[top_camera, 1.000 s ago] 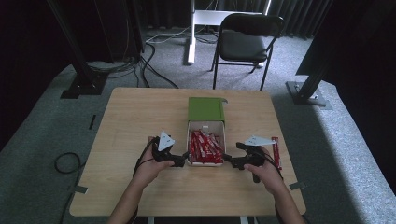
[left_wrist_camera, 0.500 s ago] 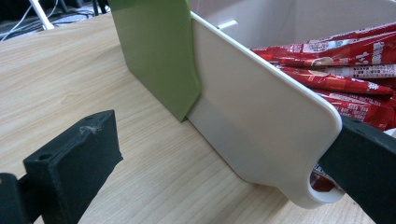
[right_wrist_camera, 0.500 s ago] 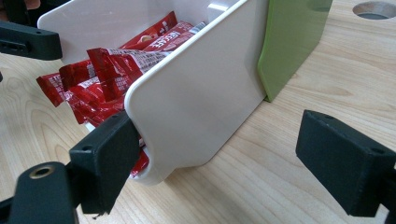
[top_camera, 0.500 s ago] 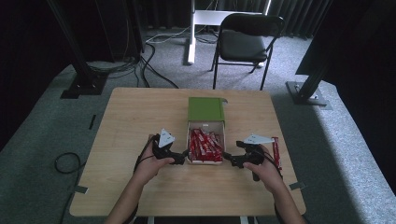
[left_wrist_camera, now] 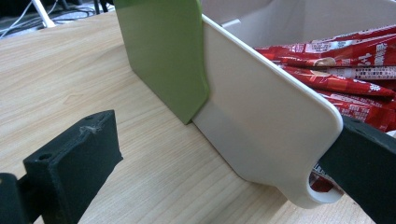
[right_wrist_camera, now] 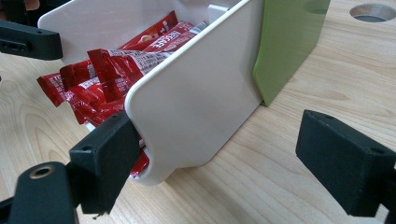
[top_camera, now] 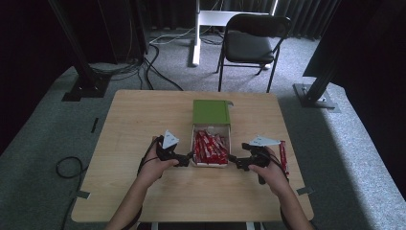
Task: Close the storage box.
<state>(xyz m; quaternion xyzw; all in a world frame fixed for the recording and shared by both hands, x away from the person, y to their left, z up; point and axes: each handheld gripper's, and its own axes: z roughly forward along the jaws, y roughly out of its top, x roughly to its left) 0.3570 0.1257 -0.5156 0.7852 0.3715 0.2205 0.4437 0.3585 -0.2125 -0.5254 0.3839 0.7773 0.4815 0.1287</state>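
No change: both tools (top_camera: 190, 155) (top_camera: 231, 159) stay spread, straddling box (top_camera: 211, 164) walls.

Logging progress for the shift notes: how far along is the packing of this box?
Done: the white box holds a heap of red sachets, its green sleeve pushed back. In hand: the left tool and right tool each straddle a side wall, jaws open. Left: one red sachet lies on the table beyond the right hand, and the sleeve is not closed.

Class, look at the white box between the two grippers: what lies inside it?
The white box holds a pile of red sachets. Its floor is covered by them, and the green lid hides the far end.
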